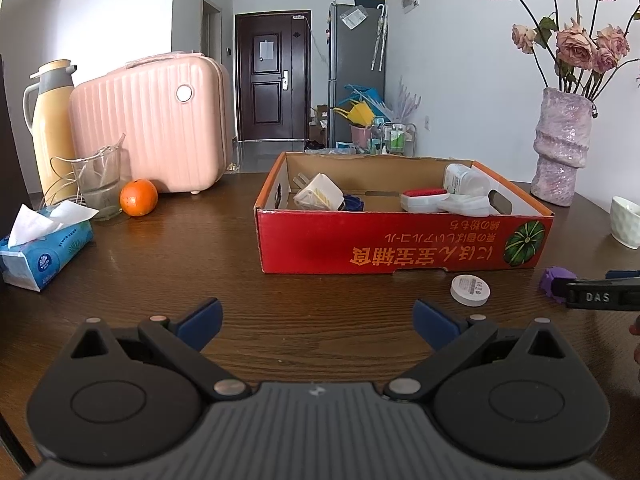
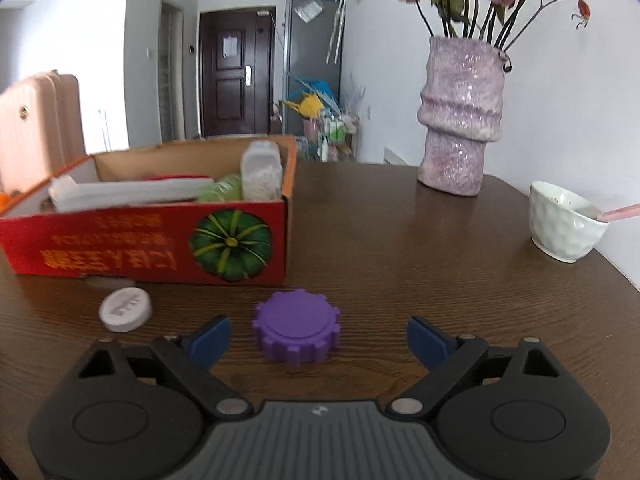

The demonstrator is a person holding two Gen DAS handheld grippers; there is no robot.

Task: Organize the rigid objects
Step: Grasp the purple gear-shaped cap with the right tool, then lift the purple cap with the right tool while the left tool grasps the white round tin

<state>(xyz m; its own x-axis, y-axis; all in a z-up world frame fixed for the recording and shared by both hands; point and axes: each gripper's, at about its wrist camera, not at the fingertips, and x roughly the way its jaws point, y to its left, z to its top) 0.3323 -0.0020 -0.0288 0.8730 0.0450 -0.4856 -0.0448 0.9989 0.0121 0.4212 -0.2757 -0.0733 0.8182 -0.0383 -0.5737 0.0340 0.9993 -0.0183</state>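
Note:
A red cardboard box (image 1: 400,240) (image 2: 152,248) stands on the wooden table and holds a white plug, a red-topped white case and white containers. A white round puck (image 1: 470,289) (image 2: 125,309) lies on the table just in front of the box. A purple ridged cap (image 2: 297,326) (image 1: 554,282) lies right of the puck. My right gripper (image 2: 319,340) is open, its blue pads either side of the purple cap, not touching it. My left gripper (image 1: 318,322) is open and empty above bare table, left of the puck.
A pink case (image 1: 152,128), yellow thermos (image 1: 50,128), glass jug (image 1: 98,184), orange (image 1: 138,197) and tissue pack (image 1: 40,252) stand at the left. A purple vase of flowers (image 2: 460,120) and a white bowl (image 2: 564,222) stand at the right.

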